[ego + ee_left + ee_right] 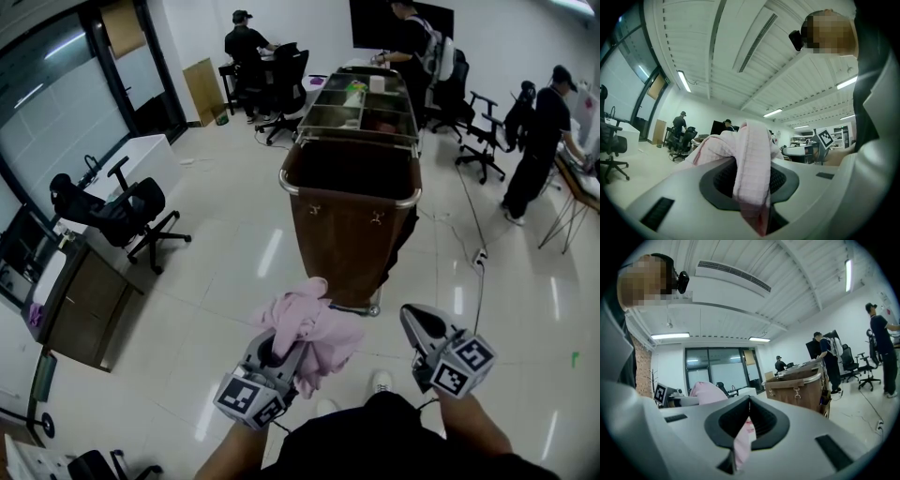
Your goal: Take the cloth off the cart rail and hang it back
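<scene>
Short of cart rail [349, 200]: your left claw [751, 187] clamped on bunched pink cloth [317, 328], right claw [749, 423] closed on pink strip [742, 446]. Reckon it's soft, light, floppy, so grab hem and spread.

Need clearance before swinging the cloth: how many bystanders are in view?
3: a person at back left, another behind the cart, a third at right. Others may be hidden.

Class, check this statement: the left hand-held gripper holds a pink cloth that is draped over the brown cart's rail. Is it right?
One part is wrong. The left hand-held gripper does hold the pink cloth, but the cloth is not draped over the rail. It hangs bunched from the jaws, apart from the brown cart. The head view shows this.
</scene>
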Demonstrator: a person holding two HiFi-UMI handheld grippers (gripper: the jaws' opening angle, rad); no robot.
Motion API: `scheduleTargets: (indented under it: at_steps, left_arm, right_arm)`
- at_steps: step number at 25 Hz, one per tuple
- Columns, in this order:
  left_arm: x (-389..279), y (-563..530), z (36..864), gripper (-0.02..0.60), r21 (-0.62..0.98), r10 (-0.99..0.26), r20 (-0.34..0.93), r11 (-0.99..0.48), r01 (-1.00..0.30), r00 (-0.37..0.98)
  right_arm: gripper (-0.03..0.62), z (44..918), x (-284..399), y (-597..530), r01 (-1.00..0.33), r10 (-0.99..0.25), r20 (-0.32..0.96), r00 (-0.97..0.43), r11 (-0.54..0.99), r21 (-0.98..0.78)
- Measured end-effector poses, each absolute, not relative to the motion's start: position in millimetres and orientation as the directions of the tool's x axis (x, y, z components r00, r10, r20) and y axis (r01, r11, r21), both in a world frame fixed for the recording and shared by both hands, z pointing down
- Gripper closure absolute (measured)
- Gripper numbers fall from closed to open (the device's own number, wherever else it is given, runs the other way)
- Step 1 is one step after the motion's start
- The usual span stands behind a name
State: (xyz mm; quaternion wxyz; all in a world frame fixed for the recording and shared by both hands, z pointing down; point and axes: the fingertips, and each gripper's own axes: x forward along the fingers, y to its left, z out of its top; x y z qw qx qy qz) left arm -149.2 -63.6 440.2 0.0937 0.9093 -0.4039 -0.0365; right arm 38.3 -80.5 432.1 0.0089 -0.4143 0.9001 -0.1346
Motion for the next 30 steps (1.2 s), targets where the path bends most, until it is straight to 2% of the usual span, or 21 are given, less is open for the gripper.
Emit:
scheduleTargets:
  at_steps: [20, 30]
  left_arm:
    - [-144.1, -80.1, 420.7, 0.479, 0.181, -0.751, -0.003, -0.65, -0.738, 0.66]
    - [-138.6, -130.2, 364.5, 0.48, 0.104, -0.772, -0.031, -0.634, -0.766, 0.635]
  right_arm:
    - [0.579, 434.4, 44.4, -88.4, -0.747, -0.759, 0.079, -0.647, 0.609, -0.266]
    - [0.579, 429.6, 69.6, -113.7, -0.743, -0.755, 0.077, -0.652, 0.615, -0.263]
